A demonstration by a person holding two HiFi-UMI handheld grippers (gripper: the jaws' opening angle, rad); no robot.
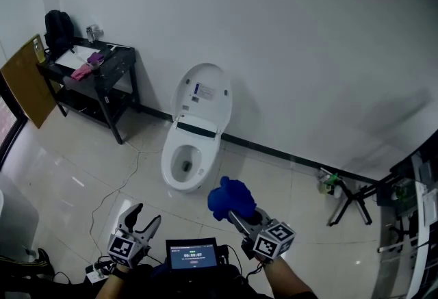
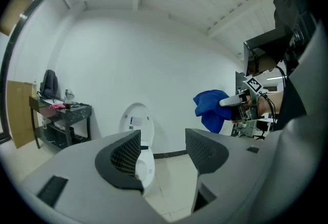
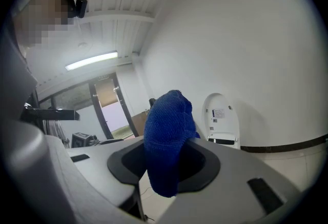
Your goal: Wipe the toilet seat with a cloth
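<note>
A tiled bathroom is seen from above, with a white toilet [image 1: 195, 128] set against a white wall, its lid [image 1: 203, 92] raised and the toilet seat [image 1: 171, 169] lying as a pale ring around the bowl opening. A cloth [image 1: 230, 198] is held in the air near the front of the toilet, apart from the seat and not touching it. It is deep blue with a nubbly, towel-like weave, and it is bunched into a soft lump with folds spilling upward. The right hand-held gripper [image 1: 235, 214] is closed on this cloth: in the right gripper view the fabric is pinched between the two jaws, with a rounded wad standing above them and a tail hanging below. The left hand-held gripper [image 1: 147, 215] is held low at the near left with its jaws spread apart and nothing between them (only floor and the toilet are seen through the gap in the left gripper view). A small lit screen [image 1: 192, 254] is seen between the two tools at the bottom edge. Against the wall at the far left stands a black worktop [image 1: 118, 58], on which a pink cloth [image 1: 83, 71] and a black bag [image 1: 58, 29] are resting, and a brown board [image 1: 29, 82] is beside it.
</note>
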